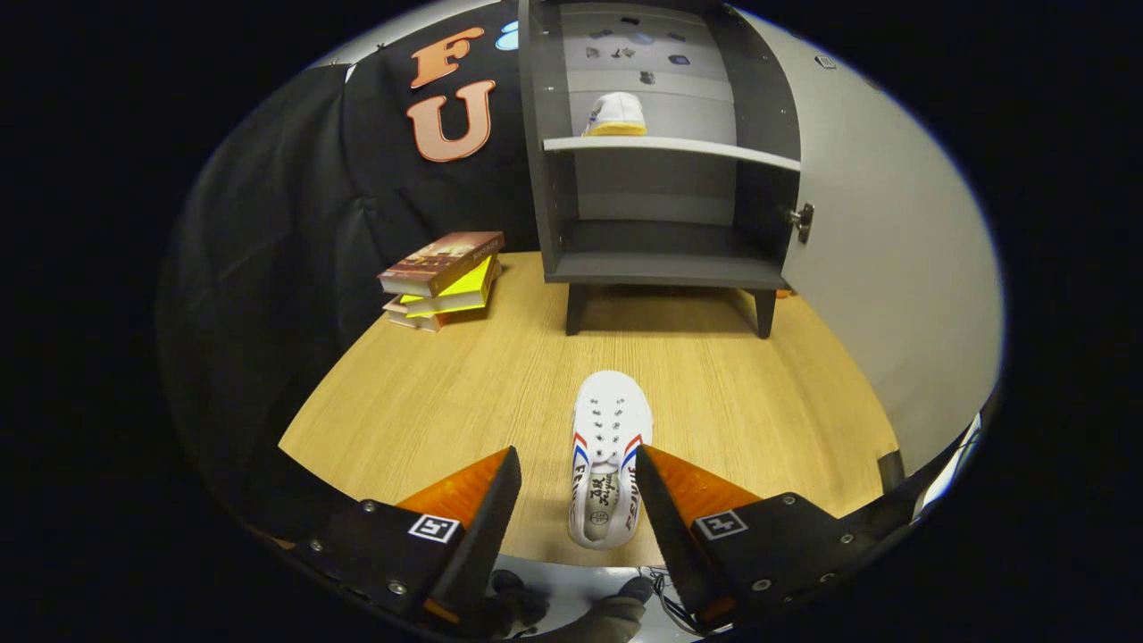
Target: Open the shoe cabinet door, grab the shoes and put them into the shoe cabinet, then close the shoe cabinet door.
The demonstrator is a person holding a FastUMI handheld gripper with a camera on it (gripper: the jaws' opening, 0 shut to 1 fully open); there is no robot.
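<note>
A white shoe (610,455) lies on the wooden bench (429,402), toe pointing toward 12 o'clock at the shoe cabinet (665,259), heel end between the fingers. The gripper (576,482) has its fingers spread wide and grips nothing: the right finger (656,500) stands just beside the shoe's right side, perhaps touching it, while the left finger (500,500) is apart from the shoe with bare bench between. Beyond the shoe at 12 o'clock the grey shoe cabinet stands on short dark legs, its door (893,250) swung open to the right with a small handle (802,220) at its edge. The lower compartment is bare; on the light shelf (670,147) above it sits a second white shoe with a yellowish sole (615,116). At about 10 o'clock from the near shoe, left of the cabinet, a stack of books (442,279) rests on the bench, the top one brown, a yellow one beneath it
</note>
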